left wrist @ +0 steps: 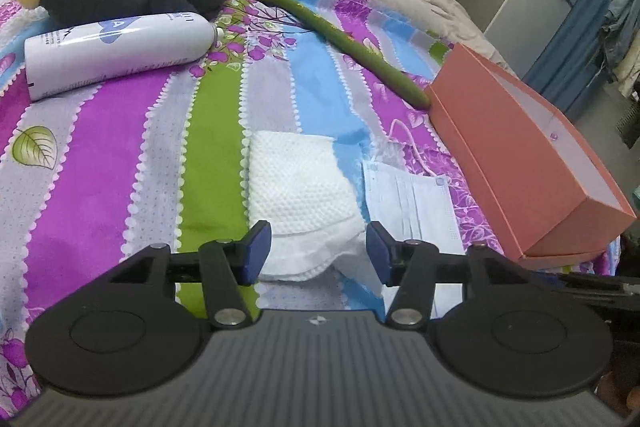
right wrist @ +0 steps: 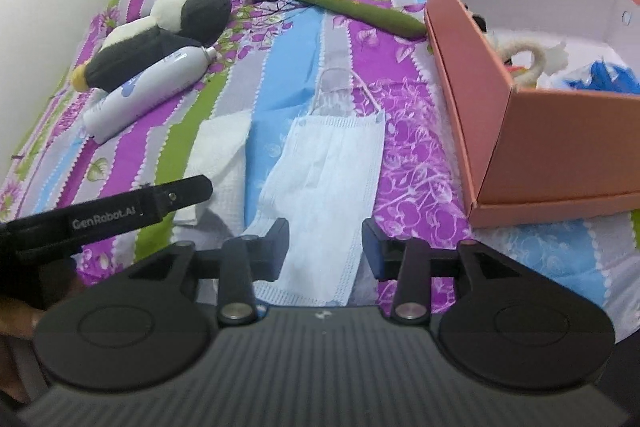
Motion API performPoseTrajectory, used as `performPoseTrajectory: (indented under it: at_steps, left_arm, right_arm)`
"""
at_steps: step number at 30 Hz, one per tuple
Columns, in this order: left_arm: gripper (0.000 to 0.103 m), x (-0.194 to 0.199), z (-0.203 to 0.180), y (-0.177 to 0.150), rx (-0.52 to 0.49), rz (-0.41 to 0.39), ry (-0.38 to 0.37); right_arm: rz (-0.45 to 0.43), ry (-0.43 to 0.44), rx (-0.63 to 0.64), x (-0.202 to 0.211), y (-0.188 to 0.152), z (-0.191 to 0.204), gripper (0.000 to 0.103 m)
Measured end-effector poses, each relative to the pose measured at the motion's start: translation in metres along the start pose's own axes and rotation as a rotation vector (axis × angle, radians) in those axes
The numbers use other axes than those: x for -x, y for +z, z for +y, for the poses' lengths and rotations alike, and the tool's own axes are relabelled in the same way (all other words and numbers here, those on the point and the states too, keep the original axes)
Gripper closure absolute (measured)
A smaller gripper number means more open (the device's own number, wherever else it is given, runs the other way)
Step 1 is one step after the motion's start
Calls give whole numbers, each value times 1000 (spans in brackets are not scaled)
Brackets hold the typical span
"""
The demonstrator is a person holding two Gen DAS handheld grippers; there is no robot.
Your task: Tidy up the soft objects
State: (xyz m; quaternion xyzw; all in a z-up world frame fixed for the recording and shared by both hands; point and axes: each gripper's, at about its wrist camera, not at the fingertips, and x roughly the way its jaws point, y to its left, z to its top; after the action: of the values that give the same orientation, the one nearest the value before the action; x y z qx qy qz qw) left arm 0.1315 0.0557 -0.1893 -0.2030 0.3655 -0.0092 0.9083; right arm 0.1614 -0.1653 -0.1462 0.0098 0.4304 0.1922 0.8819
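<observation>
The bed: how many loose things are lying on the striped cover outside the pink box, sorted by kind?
Plush toys: 2, a penguin and a green snake
Cloth or paper pieces: 2, a white towel and a face mask
Spray bottles: 1, the white bottle
Total: 5

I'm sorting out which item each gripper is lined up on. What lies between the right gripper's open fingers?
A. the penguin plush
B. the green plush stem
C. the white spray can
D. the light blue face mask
D: in the right wrist view the face mask lies flat on the bedspread between the open fingers of the right gripper, not yet pinched.
</observation>
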Motion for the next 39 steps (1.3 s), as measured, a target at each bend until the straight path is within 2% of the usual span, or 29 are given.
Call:
performPoseTrajectory:
  at_steps: [7, 9, 11, 20, 23, 27, 28, 30, 33, 36, 39]
  left_arm:
    - [44, -7, 3, -1, 21, -5, 24]
    - [44, -8, 6, -2, 29, -3, 37]
    - [44, -9, 8, -2, 34, -1, 50]
    - [44, -14, 9, -3, 25, 5, 77]
    - [44, -16, 9, -3, 24, 7, 77]
    - [40, -19, 7, -4, 21, 10, 78]
    - [39, -19, 7, -4, 21, 10, 77]
    - [38, -20, 5, -4, 15, 9, 79]
    - [38, -20, 3, -5, 2, 6, 86]
    - [37, -21, 1, -7, -7, 2, 85]
    - [36, -21, -2, -10, -31, -3, 79]
  right_arm:
    - [-6, -10, 33, -18, 2, 8, 60]
    - [5, -4, 39, -27, 2, 8, 48]
    - [7, -1, 37, -35, 1, 9, 43]
    - [-3, -31, 129, -61, -6, 20, 42]
    - [2, -41, 164, -61, -6, 22, 49]
    - [8, -30, 167, -60, -5, 19, 73]
    - [8, -29, 169, -60, -5, 19, 75]
    - [5, -24, 178, -58, -6, 19, 87]
    - [10, -12, 154, -54, -4, 15, 94]
    - [3, -7, 119, -46, -2, 8, 95]
    - [-11, -39, 124, -38, -3, 3, 96]
